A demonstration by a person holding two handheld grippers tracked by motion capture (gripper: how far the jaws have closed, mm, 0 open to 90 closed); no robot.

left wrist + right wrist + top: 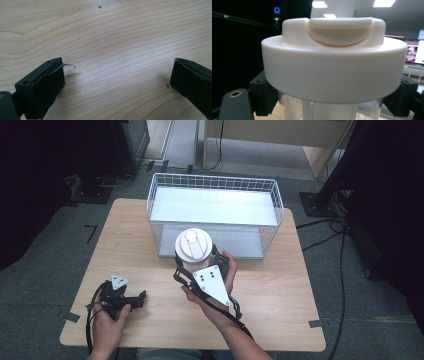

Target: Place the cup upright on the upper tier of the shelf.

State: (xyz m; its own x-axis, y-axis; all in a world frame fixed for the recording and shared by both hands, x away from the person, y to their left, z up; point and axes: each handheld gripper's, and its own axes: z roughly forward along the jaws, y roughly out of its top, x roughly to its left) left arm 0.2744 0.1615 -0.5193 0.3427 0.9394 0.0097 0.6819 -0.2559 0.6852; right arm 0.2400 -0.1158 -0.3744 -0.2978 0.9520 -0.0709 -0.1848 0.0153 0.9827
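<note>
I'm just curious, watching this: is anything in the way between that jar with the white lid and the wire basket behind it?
Nothing visible. The right tool holds the jar just in front of the wire basket, with bare table around.

The jar's (332, 110) lower body is cut off by the bottom edge in the right gripper view. In the high view, it is largely hidden beneath its lid (194, 243) and the right gripper (200, 262).
</note>
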